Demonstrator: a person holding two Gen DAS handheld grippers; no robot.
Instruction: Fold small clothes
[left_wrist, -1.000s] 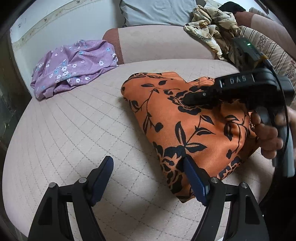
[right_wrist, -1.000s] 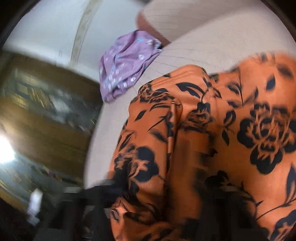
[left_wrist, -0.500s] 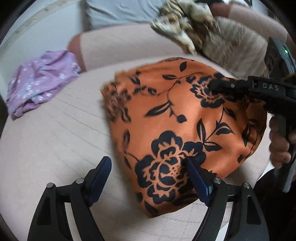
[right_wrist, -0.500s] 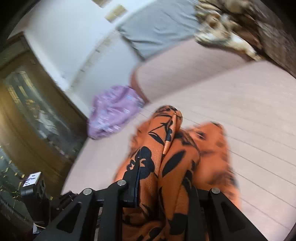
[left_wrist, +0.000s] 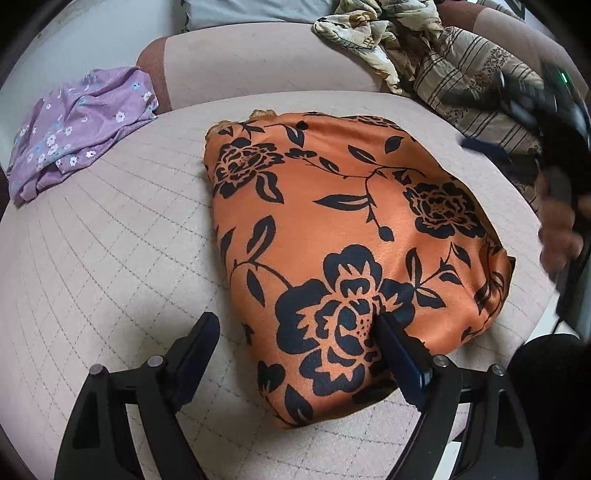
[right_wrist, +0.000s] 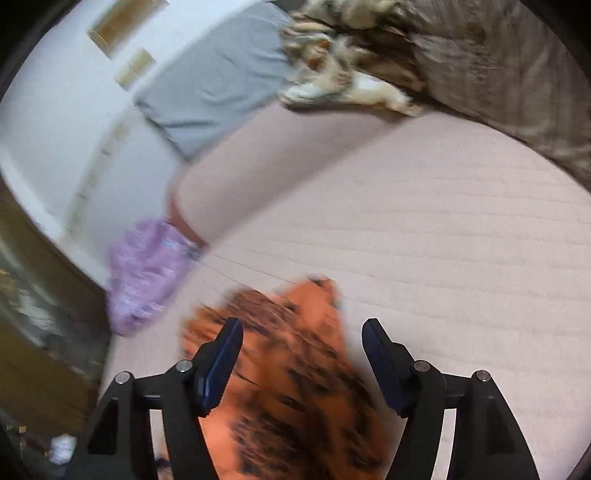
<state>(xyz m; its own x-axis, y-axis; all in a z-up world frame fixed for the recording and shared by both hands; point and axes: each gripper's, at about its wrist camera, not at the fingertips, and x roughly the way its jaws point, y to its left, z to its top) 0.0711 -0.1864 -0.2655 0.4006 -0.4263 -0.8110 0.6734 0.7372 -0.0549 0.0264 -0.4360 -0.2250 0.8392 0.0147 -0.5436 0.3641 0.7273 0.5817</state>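
Orange floral garment (left_wrist: 343, 236) lying folded on quilted bed (left_wrist: 110, 258). Left gripper (left_wrist: 295, 347) jaws gaping, just opening, straddling its near edge unclamped. Right gripper (right_wrist: 301, 354) jaws just opening, cloth unclamped below. Purple garment (left_wrist: 77, 125) lying well apart; beige clothes pile (left_wrist: 373, 33) behind.

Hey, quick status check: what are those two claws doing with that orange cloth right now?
Left gripper open, empty. Right gripper just opened, let go of orange cloth. Cloth folded on the cushion. Nothing in the way.
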